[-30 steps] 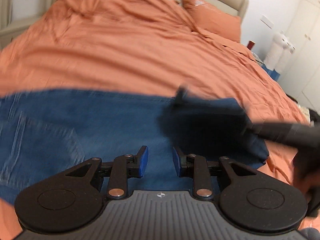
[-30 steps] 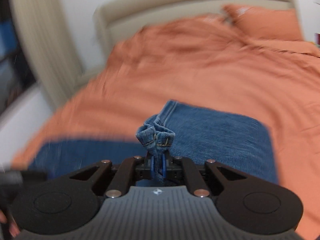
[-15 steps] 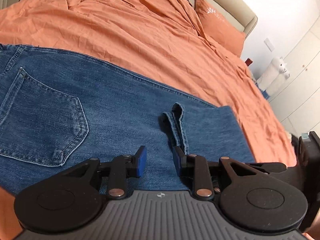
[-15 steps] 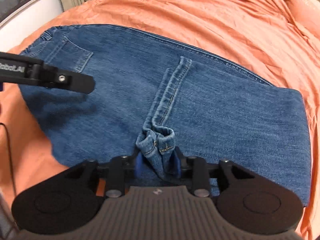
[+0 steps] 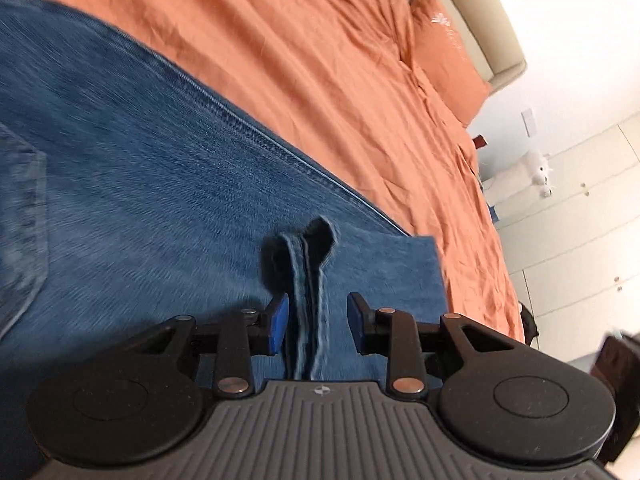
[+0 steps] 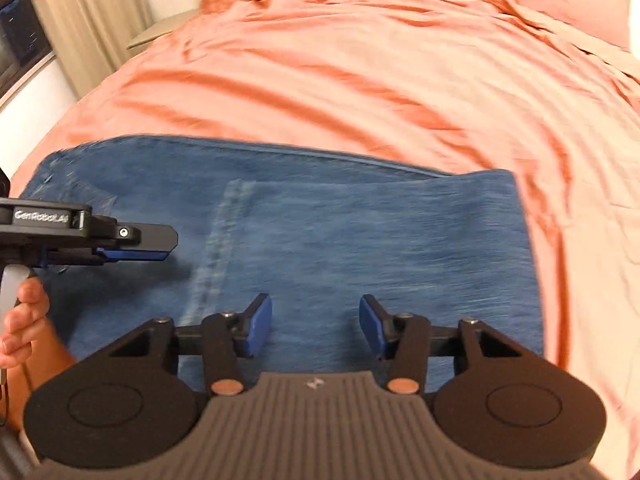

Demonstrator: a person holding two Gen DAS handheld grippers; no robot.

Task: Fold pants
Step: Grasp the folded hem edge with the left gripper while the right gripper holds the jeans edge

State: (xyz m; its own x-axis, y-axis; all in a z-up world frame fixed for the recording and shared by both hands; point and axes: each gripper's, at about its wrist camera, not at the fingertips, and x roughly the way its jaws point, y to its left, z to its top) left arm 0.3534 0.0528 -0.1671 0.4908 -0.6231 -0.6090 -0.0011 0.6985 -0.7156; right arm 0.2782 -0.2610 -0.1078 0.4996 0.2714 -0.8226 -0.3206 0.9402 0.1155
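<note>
In the right wrist view, at the far left edge, a person's hand (image 6: 22, 320) holds the handle of the left gripper (image 6: 160, 246), which reaches in from the left over the blue jeans (image 6: 360, 240) spread across the orange bedsheet (image 6: 360, 72). The jeans fill the middle band of that frame, already doubled over, with the waist and pocket end toward the left and the folded edge at the right. A pale hem band (image 6: 216, 248) runs from upper middle down toward the lower left, passing just left of the right gripper (image 6: 316, 326) at bottom centre. Its jaws have just been opening, and they stand apart with nothing between the blue pads, only flat denim beyond them. In the left wrist view the jeans occupy the left and centre, their long side seam slanting from upper left to lower right, and the hems (image 5: 304, 280) lie straight ahead of the left gripper (image 5: 318, 322), their stacked edges running along its pointing line and passing between the parted pads; the pads do not appear to press on the cloth, though blur makes that uncertain. The left gripper seems the nearer one to the hems, so a pinch there would likely come from it. No containers are visible; a pillow (image 5: 448, 52) lies at the upper right.
</note>
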